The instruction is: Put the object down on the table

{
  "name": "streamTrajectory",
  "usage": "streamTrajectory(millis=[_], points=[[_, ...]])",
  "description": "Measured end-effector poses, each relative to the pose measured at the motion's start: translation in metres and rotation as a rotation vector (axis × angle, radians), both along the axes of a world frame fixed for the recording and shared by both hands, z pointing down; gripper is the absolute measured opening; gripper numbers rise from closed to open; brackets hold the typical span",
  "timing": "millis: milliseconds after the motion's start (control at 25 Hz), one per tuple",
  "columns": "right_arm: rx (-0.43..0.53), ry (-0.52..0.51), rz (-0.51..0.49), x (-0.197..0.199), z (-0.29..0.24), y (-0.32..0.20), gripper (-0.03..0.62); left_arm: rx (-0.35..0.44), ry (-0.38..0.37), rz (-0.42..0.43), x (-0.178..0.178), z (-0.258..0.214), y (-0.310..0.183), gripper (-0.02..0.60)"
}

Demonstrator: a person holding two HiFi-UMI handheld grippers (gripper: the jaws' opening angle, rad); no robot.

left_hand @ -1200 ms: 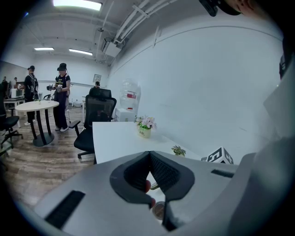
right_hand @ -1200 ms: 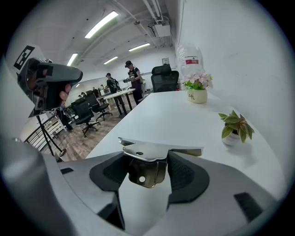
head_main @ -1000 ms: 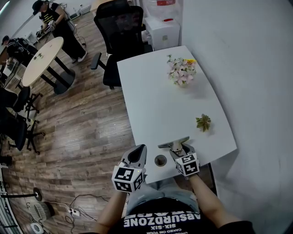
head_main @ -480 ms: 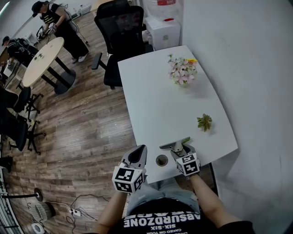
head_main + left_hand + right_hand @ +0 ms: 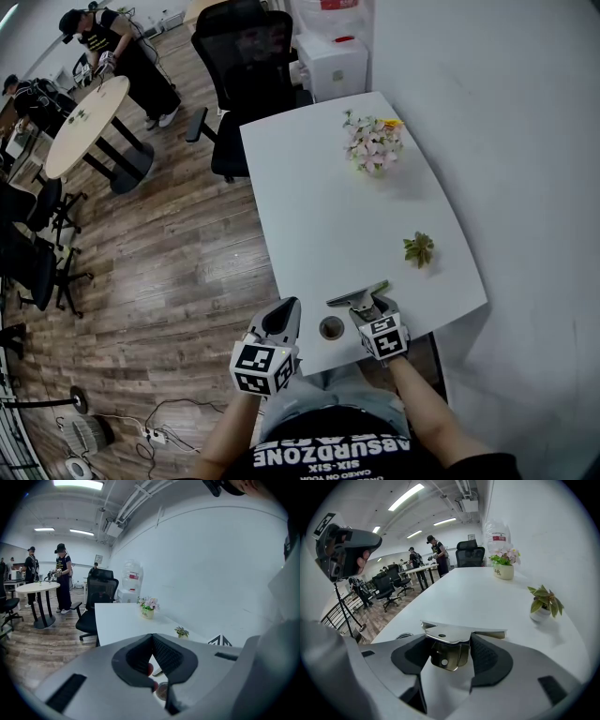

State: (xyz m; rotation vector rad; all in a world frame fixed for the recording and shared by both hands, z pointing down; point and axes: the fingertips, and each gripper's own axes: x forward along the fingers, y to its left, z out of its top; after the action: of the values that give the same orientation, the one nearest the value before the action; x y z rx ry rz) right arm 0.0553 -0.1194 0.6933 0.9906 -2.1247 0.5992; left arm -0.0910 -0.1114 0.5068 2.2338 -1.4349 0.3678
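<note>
Clamped on the shiny flat-topped metal clip (image 5: pixel 461 631), the right gripper (image 5: pixel 446 656) hung near the white table (image 5: pixel 319 206) edge, so a careless release risked a tumble off; the left gripper (image 5: pixel 157 670) was pinched together, empty.

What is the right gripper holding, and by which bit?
The right gripper holds a shiny silver metal clip by its folded lower part; the wide flat top sticks out. The left gripper holds nothing.

Wood-plank floor (image 5: pixel 187 253) left of frame; white wall (image 5: pixel 506 112) right; white table (image 5: pixel 319 206) centre. Black office chair (image 5: pixel 239 56) top centre, round table (image 5: pixel 89 122) upper left. Ceiling strip lights (image 5: pixel 77 483) lit.
</note>
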Motion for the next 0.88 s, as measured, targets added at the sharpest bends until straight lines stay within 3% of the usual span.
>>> streamTrajectory(millis=[880], points=[[-0.022, 0.008, 0.0, 0.0026, 0.01, 0.0054, 0.258, -0.013, -0.001, 0.01, 0.0031, 0.0056, 0.0042, 0.005]])
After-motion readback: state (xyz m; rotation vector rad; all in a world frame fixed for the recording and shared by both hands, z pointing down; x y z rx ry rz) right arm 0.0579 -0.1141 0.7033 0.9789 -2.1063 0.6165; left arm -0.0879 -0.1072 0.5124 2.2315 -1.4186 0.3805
